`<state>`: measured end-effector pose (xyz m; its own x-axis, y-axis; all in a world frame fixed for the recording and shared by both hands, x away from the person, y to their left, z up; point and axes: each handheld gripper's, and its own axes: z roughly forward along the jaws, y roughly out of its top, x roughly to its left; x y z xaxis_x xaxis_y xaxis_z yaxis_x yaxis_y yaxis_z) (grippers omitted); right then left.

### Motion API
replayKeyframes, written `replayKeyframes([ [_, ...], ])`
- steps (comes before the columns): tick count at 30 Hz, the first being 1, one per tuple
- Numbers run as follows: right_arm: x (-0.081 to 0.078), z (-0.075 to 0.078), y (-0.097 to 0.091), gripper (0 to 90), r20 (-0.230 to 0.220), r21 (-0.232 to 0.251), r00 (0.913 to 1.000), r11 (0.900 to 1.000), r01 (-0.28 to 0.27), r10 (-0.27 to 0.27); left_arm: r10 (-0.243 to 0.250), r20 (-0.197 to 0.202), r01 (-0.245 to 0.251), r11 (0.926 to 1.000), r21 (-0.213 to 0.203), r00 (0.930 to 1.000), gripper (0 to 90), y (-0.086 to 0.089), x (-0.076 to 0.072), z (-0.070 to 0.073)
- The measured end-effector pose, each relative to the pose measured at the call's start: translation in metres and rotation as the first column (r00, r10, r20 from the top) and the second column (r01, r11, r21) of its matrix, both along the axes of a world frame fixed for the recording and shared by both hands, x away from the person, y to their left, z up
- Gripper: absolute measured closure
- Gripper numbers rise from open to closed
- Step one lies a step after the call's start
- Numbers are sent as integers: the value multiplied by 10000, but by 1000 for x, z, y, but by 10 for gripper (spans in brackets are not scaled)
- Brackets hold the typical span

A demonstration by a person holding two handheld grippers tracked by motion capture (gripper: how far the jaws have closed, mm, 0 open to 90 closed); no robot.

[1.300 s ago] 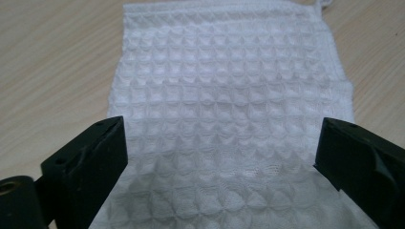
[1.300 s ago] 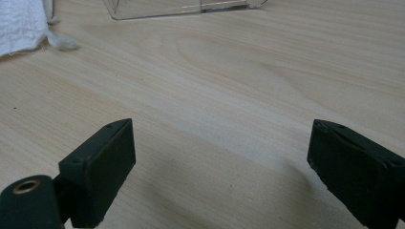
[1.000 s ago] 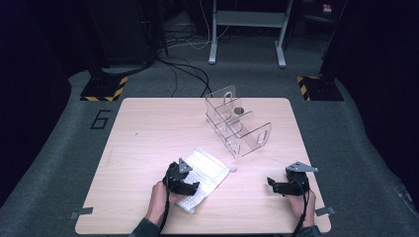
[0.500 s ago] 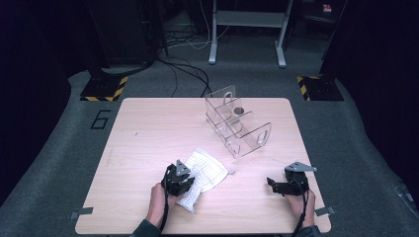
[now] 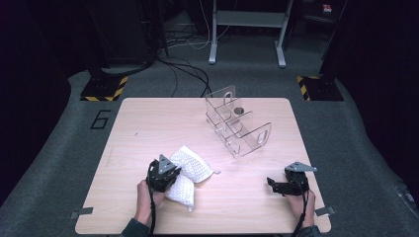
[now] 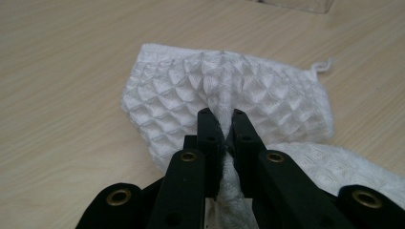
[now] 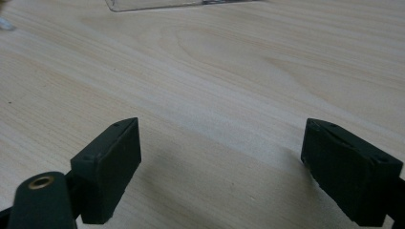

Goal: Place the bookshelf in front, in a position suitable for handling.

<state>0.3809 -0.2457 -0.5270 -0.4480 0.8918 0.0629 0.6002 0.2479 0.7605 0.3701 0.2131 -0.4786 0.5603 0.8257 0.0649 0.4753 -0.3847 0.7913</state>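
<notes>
Since the earlier frame, left claw [image 6: 223, 125] has closed onto the white waffle-weave cloth [image 6: 248, 88] and raised a fold of it. Cloth lies at the desk's [image 5: 148, 128] seven o'clock, pinched at its middle. Right claw [image 7: 222, 174] rests at five o'clock, jaws wide apart over bare wood. Clear acrylic rack [image 5: 239, 126] stands at one o'clock.

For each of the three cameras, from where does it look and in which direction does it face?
High view: above the person's side, facing forward and down on the table; both forearms show.
Left gripper view: rides the left claw, looking along its jaws, pinched on the white cloth.
Right gripper view: rides the right claw, facing bare tabletop; jaws apart.
Shared: the high and left views both show the cloth.
</notes>
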Motion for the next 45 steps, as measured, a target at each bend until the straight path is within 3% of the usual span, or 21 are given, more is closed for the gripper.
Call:
replayKeyframes([
  [1,0,0,0,129,0,0,10000,10000,0,0,0,0,0,10000,0,10000,854,0,0,0],
  [5,0,0,0,131,-5,-29,10000,10000,-9,9,580,677,-582,9983,10,9960,853,24,-1,23],
  [7,0,0,0,131,19,-26,10000,10000,24,-23,636,707,-644,9979,92,9955,853,30,-1,27],
  [10,0,0,0,132,-50,-56,10000,10000,-14,14,1338,1056,-1354,9908,74,9854,852,50,2,37],
  [11,0,0,0,132,-50,-56,10000,10000,-14,14,1338,1056,-1354,9908,74,9854,852,50,2,37],
  [15,0,0,0,133,-57,-73,10000,10000,-21,21,2066,1176,-2103,9774,198,9713,852,76,8,44],
  [17,0,0,0,133,-62,-71,10000,10000,-23,22,2165,1115,-2208,9749,271,9699,852,81,9,44],
  [18,0,0,0,133,-45,-76,10000,10000,-54,54,2469,1136,-2517,9673,296,9624,852,91,12,43],
  [19,0,0,0,133,-45,-76,10000,10000,-54,54,2469,1136,-2517,9673,296,9624,852,91,12,43],
  [20,0,0,0,134,-53,-80,10000,10000,-55,55,2707,983,-2747,9611,293,9576,852,100,16,41],
  [21,0,0,0,134,-53,-80,10000,10000,-55,55,2707,983,-2747,9611,293,9576,852,100,16,41],
  [22,1,0,0,135,-61,-75,10000,10000,-54,54,2888,917,-2933,9551,410,9530,852,107,21,39],
  [23,1,0,0,135,-61,-75,10000,10000,-54,54,2888,917,-2933,9551,410,9530,852,107,21,39],
  [26,1,0,0,135,-73,-59,10000,10000,-27,27,3225,706,-3261,9442,458,9439,852,117,35,28],
  [32,1,0,0,136,-70,-55,10000,10000,-70,69,3440,251,-3449,9370,554,9386,850,124,52,11],
  [36,1,0,0,137,-68,-37,9999,10000,-80,79,3565,-162,-3539,9313,865,9342,844,128,64,-5],
  [38,1,0,0,138,-63,-29,9999,10000,-79,79,3551,-306,-3520,9328,776,9343,838,130,65,-9],
  [41,1,0,0,138,-93,-24,9999,10000,-67,67,3571,-358,-3541,9326,695,9334,763,132,65,-10],
  [43,1,0,0,139,-148,-37,9999,10000,-70,69,3555,-469,-3523,9337,637,9335,640,133,64,-7],
  [44,1,0,0,139,-155,-42,9998,10000,-79,78,3425,-423,-3406,9391,463,9386,579,132,62,-3],
  [45,1,0,0,139,-159,-48,9998,10000,-77,77,3442,-330,-3428,9384,431,9383,510,132,61,0],
])
